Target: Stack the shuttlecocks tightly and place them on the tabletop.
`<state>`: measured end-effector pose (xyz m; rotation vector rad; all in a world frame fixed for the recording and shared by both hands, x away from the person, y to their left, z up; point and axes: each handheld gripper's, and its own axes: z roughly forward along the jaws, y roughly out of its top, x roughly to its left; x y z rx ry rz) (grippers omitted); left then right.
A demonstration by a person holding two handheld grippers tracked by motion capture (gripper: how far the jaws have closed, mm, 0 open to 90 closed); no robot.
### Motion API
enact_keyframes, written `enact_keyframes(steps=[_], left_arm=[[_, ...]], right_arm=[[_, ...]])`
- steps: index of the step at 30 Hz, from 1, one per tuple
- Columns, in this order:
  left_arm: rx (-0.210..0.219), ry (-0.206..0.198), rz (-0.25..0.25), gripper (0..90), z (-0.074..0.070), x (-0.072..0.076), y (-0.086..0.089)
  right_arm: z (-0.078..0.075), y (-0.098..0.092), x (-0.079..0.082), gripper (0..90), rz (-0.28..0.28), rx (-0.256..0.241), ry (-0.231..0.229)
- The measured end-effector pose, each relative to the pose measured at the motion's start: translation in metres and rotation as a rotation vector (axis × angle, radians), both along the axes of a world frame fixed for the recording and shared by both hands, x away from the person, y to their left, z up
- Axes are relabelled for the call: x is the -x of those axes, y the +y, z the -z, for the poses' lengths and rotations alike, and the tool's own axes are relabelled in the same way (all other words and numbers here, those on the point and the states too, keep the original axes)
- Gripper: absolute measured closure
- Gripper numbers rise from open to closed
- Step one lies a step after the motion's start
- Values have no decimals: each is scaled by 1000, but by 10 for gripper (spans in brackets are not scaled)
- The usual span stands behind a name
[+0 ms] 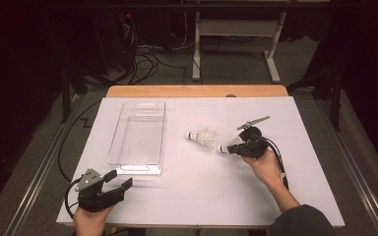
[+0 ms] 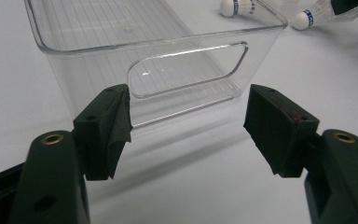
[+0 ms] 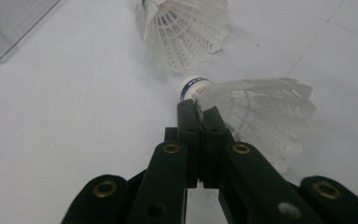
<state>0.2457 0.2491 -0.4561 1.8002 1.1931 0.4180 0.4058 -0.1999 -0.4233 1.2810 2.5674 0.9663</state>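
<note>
Underneath, white table, grey carpet.

The desk has a white top and a wooden edge along its far side. Behind it, at the top of the frame, grey carpet floor carries tangled black cables and a white table frame. The room around is dark.

Black left gripper, brass rivets (grey plate on top), trailing cable, dark sleeve
</note>
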Motion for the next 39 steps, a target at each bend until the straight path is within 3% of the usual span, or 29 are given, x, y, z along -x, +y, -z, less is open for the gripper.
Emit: enact_keyframes(steps=[16, 39], left_arm=[[2, -1, 0, 323, 0, 0, 0], [3, -1, 2, 323, 0, 0, 1]], right_arm=[[-7, 14, -11, 900, 15, -46, -46], [0, 29, -24, 900, 35, -75, -50]])
